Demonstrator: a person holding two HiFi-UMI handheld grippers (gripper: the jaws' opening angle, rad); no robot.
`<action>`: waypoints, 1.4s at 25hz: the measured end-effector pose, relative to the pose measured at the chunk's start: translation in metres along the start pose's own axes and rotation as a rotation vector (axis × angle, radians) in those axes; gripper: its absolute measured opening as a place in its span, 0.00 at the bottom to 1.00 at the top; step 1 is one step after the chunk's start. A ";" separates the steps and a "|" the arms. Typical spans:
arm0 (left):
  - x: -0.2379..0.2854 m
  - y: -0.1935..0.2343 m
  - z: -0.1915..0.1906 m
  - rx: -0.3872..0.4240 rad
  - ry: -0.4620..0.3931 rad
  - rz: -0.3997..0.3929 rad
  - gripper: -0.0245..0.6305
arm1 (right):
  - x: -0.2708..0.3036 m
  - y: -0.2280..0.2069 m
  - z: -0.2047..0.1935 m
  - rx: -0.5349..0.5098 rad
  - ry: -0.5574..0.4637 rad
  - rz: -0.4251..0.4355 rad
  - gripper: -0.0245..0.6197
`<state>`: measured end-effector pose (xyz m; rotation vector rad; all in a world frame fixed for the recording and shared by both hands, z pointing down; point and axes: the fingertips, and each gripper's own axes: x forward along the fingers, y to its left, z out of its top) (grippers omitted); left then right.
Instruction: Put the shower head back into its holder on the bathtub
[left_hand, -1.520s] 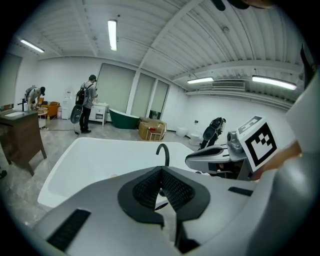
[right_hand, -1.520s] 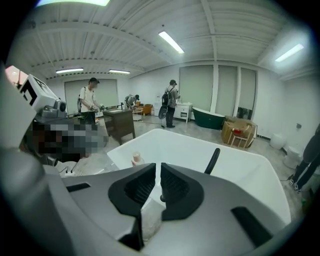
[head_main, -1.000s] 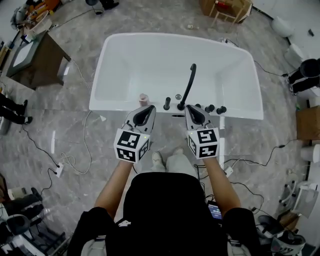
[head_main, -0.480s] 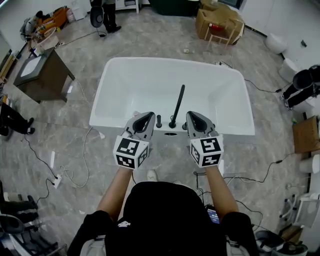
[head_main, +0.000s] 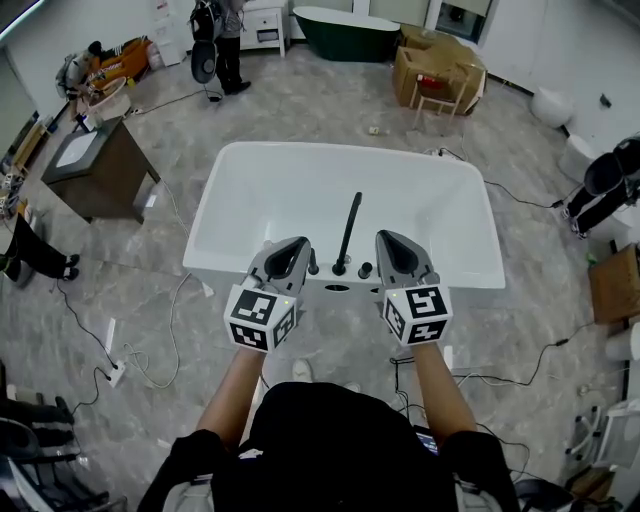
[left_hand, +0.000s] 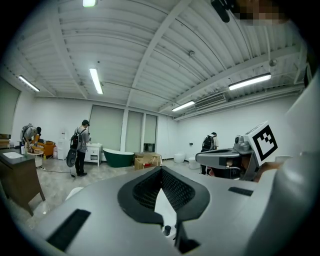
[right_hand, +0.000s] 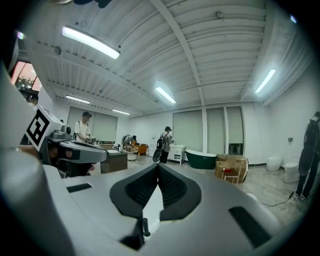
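Observation:
A white bathtub (head_main: 340, 150) fills the middle of the head view. From the black fittings on its near rim a slim black shower head (head_main: 350, 225) stands upright, with black knobs (head_main: 365, 270) beside it. My left gripper (head_main: 296, 246) hovers just left of it and my right gripper (head_main: 386, 240) just right, both above the rim and touching nothing. Each is shut and empty. In the left gripper view the jaws meet at the left gripper's (left_hand: 161, 170) tip. In the right gripper view the right gripper (right_hand: 159, 166) is closed the same way, pointing level across the room.
A brown cabinet (head_main: 95, 170) stands left of the tub. Cables (head_main: 150, 350) trail over the marble floor. A dark green tub (head_main: 345, 22), cardboard boxes (head_main: 430, 60) and a standing person (head_main: 225, 40) are at the far side. More gear lies at the right edge.
Both grippers have risen and drawn back from the tub's rim, staying shut. The head view has lifted, so more of the room's far side shows.

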<state>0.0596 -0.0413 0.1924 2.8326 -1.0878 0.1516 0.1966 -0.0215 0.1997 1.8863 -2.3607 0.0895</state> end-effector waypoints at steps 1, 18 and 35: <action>-0.001 -0.004 0.003 -0.001 -0.004 0.001 0.06 | -0.004 -0.001 0.003 -0.003 -0.008 0.001 0.07; -0.014 -0.026 0.021 0.002 -0.044 0.002 0.06 | -0.035 -0.007 0.017 -0.016 -0.051 -0.017 0.07; -0.019 -0.014 0.009 -0.030 -0.047 0.004 0.06 | -0.023 0.004 0.005 -0.037 -0.042 -0.006 0.07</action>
